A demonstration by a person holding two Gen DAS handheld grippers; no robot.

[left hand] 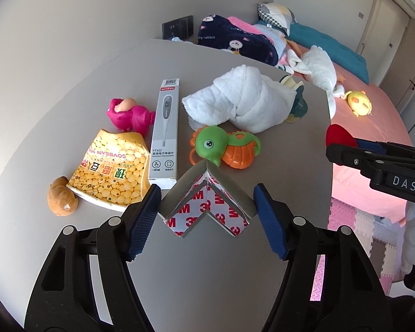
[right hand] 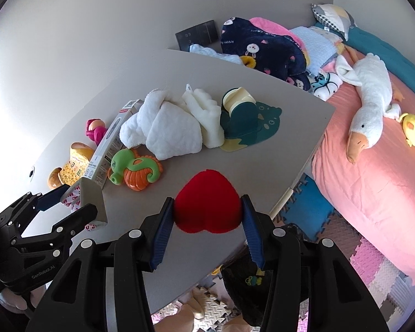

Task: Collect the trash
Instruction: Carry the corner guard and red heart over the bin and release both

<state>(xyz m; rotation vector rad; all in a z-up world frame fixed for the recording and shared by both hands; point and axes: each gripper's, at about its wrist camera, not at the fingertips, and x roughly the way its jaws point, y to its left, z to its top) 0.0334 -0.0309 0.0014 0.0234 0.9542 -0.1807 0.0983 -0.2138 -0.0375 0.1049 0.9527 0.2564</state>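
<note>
Right gripper [right hand: 207,215] has its fingers [right hand: 161,231] clamped on a red heart [right hand: 207,204], held over the desk [right hand: 262,127] near its right edge. Left gripper [left hand: 207,215] straddles a 3M box [left hand: 206,202] (folded, standing on the desk); left finger touching, right finger just beside it, not clamped. Toys, towel [left hand: 235,102], snack bag [left hand: 113,168] toward the far edge.

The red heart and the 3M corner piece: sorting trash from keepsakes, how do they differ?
The red heart is plain, rounded and velvety-looking; the 3M corner piece is grey, angular and printed with red logos. The heart is pinched in the right claw; the corner piece stands between the left claw pads, with a gap on one side. Both are at the table front.
</note>
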